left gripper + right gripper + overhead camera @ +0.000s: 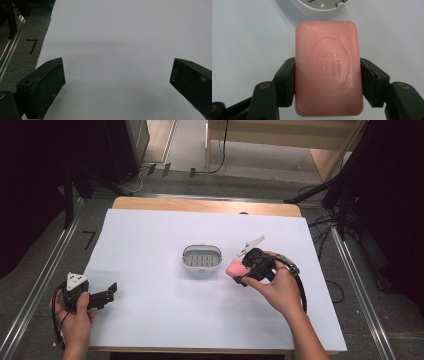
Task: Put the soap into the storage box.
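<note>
From the high view, the right gripper (243, 270) is pinching a pink, rounded rectangular bar of soap (235, 268) and is holding it just above the white paper sheet (150, 320) covering the table. The small grey oval soap dish with a slotted floor (201, 257) is sitting just beside the bar, towards the table's middle, so the right hand is by far the nearer one. The left gripper (109, 294) is resting well apart near the sheet's left edge. Open paper is lying all round the dish, leaving plenty of room to come in from any side.

In the left gripper view, the two black jaws are standing spread wide with nothing but bare white sheet (120, 37) between them.

In the right gripper view, the jaws are pressing on the two long sides of the pink soap bar (328, 67), whose long axis is running straight ahead along them. The pale rim of the dish (319, 11) is lying directly beyond the bar's far end, so the coming move looks like a short carry forward and a lowering into the dish.
</note>
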The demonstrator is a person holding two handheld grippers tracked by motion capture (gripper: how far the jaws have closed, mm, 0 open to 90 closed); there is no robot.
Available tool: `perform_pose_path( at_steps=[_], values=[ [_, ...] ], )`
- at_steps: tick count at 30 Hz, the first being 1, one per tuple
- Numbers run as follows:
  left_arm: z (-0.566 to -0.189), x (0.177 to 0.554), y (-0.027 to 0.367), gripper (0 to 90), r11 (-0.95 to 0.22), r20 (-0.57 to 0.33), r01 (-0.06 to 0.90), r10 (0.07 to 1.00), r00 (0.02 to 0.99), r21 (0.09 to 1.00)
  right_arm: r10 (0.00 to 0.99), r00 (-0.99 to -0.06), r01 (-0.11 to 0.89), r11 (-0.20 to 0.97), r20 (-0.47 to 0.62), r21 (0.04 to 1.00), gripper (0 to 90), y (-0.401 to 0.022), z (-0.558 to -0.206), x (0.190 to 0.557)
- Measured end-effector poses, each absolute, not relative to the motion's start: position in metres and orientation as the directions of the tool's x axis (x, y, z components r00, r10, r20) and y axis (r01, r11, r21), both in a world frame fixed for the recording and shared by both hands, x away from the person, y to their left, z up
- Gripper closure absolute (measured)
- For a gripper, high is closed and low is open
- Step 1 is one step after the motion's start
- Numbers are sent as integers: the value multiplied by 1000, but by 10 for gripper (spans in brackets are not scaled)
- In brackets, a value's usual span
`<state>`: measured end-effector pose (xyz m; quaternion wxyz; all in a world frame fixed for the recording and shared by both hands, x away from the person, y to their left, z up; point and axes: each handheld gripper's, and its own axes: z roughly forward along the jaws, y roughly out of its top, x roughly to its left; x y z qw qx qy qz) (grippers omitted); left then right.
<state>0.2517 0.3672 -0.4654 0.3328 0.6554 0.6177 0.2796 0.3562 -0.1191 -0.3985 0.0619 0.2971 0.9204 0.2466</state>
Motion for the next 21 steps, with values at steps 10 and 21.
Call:
perform_pose_path(
  at_steps=[10, 21],
  values=[
    [-465, 252, 367, 1, -17, -43, 624, 996, 81, 782, 519, -854, 459, 733, 23, 502, 387, -110, -392, 361],
    [-465, 252, 367, 1, -18, -43, 623, 996, 82, 782, 475, -880, 413, 745, 18, 525, 387, -104, -388, 366]
  ],
)
